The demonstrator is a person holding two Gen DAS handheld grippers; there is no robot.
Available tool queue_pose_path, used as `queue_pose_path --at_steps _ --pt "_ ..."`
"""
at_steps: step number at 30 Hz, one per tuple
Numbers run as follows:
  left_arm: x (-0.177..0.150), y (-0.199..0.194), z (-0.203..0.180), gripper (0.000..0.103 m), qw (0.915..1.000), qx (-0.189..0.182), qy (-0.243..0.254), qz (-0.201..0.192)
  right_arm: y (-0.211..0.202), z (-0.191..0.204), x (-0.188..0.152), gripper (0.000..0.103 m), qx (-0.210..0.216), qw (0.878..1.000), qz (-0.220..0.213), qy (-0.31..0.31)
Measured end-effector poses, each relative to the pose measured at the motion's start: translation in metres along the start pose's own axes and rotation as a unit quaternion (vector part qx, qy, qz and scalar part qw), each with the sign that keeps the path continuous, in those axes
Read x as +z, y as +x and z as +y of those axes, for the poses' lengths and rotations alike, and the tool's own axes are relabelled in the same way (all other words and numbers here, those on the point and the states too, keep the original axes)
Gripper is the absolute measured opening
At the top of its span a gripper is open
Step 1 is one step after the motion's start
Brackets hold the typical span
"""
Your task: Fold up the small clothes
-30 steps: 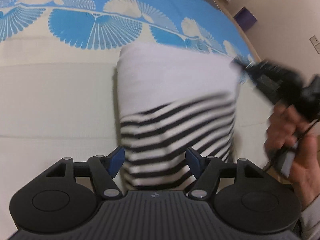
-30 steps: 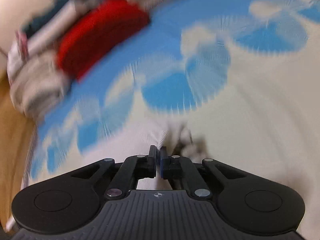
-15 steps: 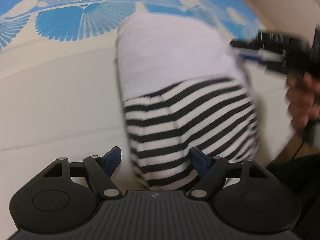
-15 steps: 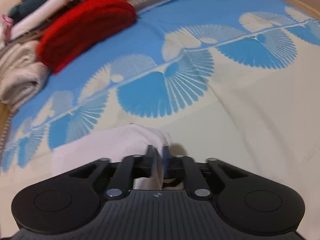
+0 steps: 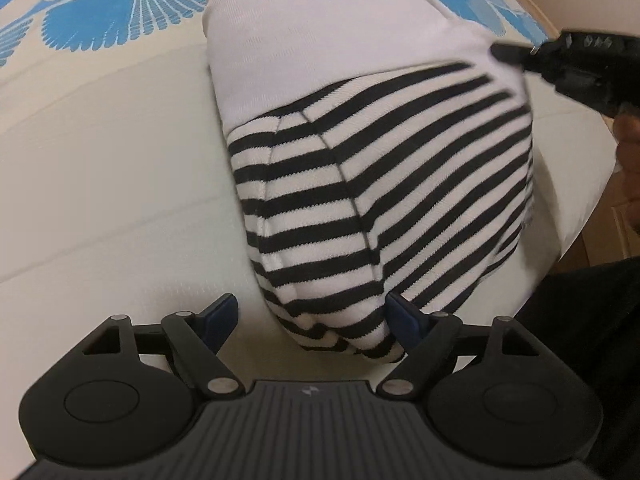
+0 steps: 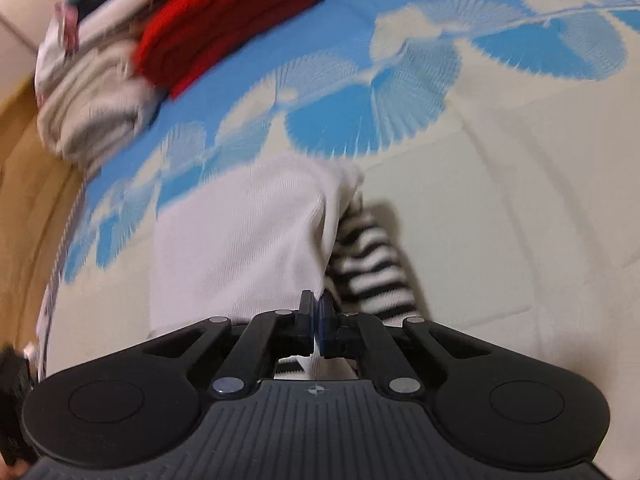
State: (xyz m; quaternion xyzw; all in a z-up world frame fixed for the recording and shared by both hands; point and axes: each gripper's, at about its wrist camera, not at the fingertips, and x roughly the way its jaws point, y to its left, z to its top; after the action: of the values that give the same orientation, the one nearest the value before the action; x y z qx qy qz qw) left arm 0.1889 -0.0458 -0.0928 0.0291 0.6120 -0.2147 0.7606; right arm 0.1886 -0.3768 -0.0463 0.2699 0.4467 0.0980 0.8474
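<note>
A small garment, white on its far half [image 5: 320, 32] and black-and-white striped on its near half [image 5: 380, 184], lies folded on the bed. My left gripper [image 5: 312, 318] is open, its blue-padded fingers on either side of the striped near end. My right gripper [image 6: 317, 320] is shut on the garment's white edge [image 6: 248, 248], with the striped part [image 6: 372, 268] just to its right. The right gripper also shows in the left wrist view [image 5: 568, 64], at the garment's right edge.
The bed cover is cream [image 5: 100, 184] with a blue fan pattern [image 6: 360, 120]. A stack of folded clothes, red [image 6: 224, 28] and beige [image 6: 92, 100], lies at the bed's far left. The bed edge and wooden floor [image 6: 20, 152] are at left.
The left gripper has moved closer over the striped end, staying open. The right gripper, shut throughout, has shifted along the garment's white edge; the striped part now shows beside it.
</note>
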Motion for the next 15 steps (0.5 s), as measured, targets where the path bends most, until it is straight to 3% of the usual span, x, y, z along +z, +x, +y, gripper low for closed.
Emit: queue_pose_path --at_steps 2,7,9,11,13,15 --pt "-0.001 0.002 -0.002 0.086 1.0000 0.003 0.007 0.000 -0.008 -0.006 0.003 0.000 0.003 1.000 -0.019 0.022" --pt "0.004 -0.002 -0.009 0.084 0.9997 0.006 0.022 0.001 0.026 0.001 -0.011 0.000 -0.096 0.993 0.061 -0.042" --pt "0.011 -0.021 -0.006 0.081 0.9995 0.000 0.009 -0.030 0.025 0.002 -0.012 0.001 -0.101 0.992 0.058 -0.048" --pt "0.019 -0.044 0.003 0.079 0.9960 -0.012 -0.023 -0.086 0.018 0.000 -0.009 0.002 -0.109 0.993 0.041 -0.037" --pt "0.027 -0.060 0.012 0.062 0.9895 -0.021 -0.051 -0.134 0.006 0.000 -0.005 0.009 -0.109 0.994 0.015 -0.028" --pt "0.034 -0.066 0.016 0.035 0.9850 -0.032 -0.068 -0.156 -0.006 0.004 -0.004 0.015 -0.088 0.996 -0.014 -0.029"
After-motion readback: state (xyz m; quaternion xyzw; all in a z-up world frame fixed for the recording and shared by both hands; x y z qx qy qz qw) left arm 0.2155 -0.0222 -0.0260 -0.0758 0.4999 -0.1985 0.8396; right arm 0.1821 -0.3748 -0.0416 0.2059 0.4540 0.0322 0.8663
